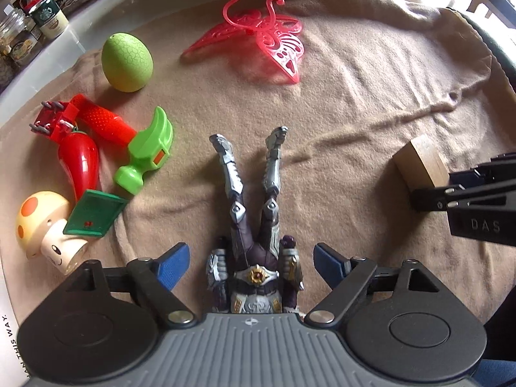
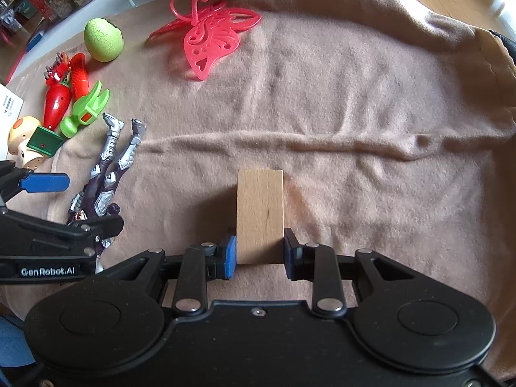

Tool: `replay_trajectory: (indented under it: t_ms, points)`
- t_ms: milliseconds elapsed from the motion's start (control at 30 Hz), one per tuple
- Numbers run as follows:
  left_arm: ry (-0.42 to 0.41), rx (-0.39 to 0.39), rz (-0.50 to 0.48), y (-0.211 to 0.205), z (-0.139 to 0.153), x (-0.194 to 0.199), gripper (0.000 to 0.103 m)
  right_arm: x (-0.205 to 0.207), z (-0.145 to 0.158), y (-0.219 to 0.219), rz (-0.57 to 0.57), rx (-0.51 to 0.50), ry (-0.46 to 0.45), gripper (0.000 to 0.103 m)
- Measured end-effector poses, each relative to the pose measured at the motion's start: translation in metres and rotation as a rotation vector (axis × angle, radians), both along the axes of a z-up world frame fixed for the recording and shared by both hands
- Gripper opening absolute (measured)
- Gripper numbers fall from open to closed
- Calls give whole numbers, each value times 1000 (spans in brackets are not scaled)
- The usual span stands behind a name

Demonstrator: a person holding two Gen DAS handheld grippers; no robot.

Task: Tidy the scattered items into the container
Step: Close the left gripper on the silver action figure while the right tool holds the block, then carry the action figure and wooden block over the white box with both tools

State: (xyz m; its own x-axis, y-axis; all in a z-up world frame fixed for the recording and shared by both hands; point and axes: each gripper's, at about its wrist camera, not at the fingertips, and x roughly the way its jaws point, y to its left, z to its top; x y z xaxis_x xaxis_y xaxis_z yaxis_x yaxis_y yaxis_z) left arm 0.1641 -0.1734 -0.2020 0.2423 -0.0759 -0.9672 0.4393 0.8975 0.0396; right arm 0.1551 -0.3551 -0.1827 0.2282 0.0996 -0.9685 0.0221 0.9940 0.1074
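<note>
The silver-and-purple armoured action figure [image 1: 254, 225] lies on its back on the tan fleece blanket [image 1: 354, 96], its waist between the blue pads of the left tongs [image 1: 251, 264], its legs pointing away from them. Those jaws stand wide, a clear gap on each side of the torso, so the figure is not held. The plain wooden block [image 2: 260, 216] stands upright between the pads of the right tongs [image 2: 260, 251], which are closed on its lower sides and appear to grip it.

Beyond and to the left of the left tongs sits a cluster: a green toy hammer [image 1: 145, 151], a red chilli toy [image 1: 80, 164], a spotted mushroom figure [image 1: 45, 225], a red toothed clip [image 1: 84, 119] and a green crackle-patterned egg [image 1: 126, 62]. Farther ahead lies a red filigree butterfly [image 1: 258, 38].

No container shows in either view. The step looks like paired pick-up: the block secured, the figure not. Next, the left tongs would need to close on the torso, then both lift.
</note>
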Motion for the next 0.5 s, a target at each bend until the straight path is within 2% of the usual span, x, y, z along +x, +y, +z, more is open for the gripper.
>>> replay_trajectory:
  t_ms: [67,167,267,367,500]
  points:
    - [22,12,-10,0,-5,-4,82,0,0,1,2,-5,0,30]
    - [34,-9,-6,-1,-11,-10,66,1,0,2,1,-7,-1,30]
    - [36,-4,-10,-3,-9,-12,65,1,-1,2,1,-7,-2,30]
    - [40,-32,-5,1,-6,-13,64,1,0,2,4,-6,-5,30]
    - [4,-33,5,6,1,-16,64,0,8,0,-2,3,-30,30]
